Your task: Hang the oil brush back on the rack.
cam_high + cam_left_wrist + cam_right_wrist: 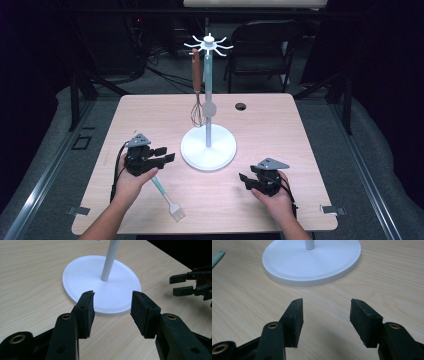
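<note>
A white utensil stand (208, 150) with a round base and a pale pole stands at the middle of the wooden table. From one of its top hooks hangs a whisk (197, 105) with a brown handle. A teal-handled brush (167, 200) lies flat near the front, just right of my left hand. My left gripper (166, 154) hovers left of the base, open and empty; its jaws (112, 305) point at the base (100, 280). My right gripper (244, 181) sits right of the base, open with nothing between the jaws (327, 312). The brush's handle tip (217, 257) peeks in at the left.
A round cable hole (240, 106) sits in the table's far side. A dark folding chair (265, 45) stands behind the table. From the left gripper view, the right gripper (181, 285) shows at the right edge. Bare wood lies along the front and both sides.
</note>
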The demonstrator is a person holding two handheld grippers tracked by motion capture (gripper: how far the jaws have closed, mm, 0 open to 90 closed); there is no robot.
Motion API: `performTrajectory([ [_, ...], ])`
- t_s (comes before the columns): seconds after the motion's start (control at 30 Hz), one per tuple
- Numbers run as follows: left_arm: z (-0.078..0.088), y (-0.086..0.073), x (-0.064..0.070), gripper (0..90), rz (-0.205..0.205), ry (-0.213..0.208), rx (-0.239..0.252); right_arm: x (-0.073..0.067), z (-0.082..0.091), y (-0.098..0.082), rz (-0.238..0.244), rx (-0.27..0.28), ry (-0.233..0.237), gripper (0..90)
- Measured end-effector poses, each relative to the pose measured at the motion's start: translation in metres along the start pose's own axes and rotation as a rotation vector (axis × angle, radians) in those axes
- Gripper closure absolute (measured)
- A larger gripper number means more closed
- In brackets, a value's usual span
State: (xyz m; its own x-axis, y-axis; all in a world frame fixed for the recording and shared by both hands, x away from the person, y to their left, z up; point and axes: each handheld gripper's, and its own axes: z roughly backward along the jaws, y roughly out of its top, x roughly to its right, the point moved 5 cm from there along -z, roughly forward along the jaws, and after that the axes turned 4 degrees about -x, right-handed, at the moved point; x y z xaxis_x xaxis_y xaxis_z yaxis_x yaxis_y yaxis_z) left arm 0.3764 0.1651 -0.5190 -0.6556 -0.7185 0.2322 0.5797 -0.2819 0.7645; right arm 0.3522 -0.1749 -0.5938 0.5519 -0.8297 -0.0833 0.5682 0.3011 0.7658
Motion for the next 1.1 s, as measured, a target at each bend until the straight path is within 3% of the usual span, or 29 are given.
performTrajectory([
  [0.23,-0.004,-0.023,-0.005,52.5,0.029,0.013,0.007,-0.002,0.001,-0.002,0.058,-0.009,-0.002,52.1],
  [0.37,-0.007,-0.036,-0.01,52.9,0.046,0.021,0.005,-0.004,0.002,-0.002,0.057,-0.002,0.01,55.0],
  [0.57,-0.009,-0.049,-0.015,52.9,0.072,0.026,-0.004,-0.004,0.008,0.005,0.02,0.037,0.026,59.5],
  [0.6,-0.01,-0.051,-0.016,52.7,0.077,0.028,-0.002,-0.004,0.009,0.007,-0.005,0.035,0.043,61.0],
  [0.73,-0.01,-0.055,-0.018,52.1,0.069,0.035,-0.02,-0.002,0.013,0.016,-0.021,0.056,0.058,65.7],
  [0.87,-0.005,-0.055,-0.021,50.8,0.07,0.041,-0.003,-0.001,0.018,0.026,-0.011,0.055,0.06,72.6],
  [1.1,-0.002,-0.057,-0.027,50.8,0.083,0.055,0.0,-0.005,0.03,0.052,0.003,0.117,0.091,83.0],
])
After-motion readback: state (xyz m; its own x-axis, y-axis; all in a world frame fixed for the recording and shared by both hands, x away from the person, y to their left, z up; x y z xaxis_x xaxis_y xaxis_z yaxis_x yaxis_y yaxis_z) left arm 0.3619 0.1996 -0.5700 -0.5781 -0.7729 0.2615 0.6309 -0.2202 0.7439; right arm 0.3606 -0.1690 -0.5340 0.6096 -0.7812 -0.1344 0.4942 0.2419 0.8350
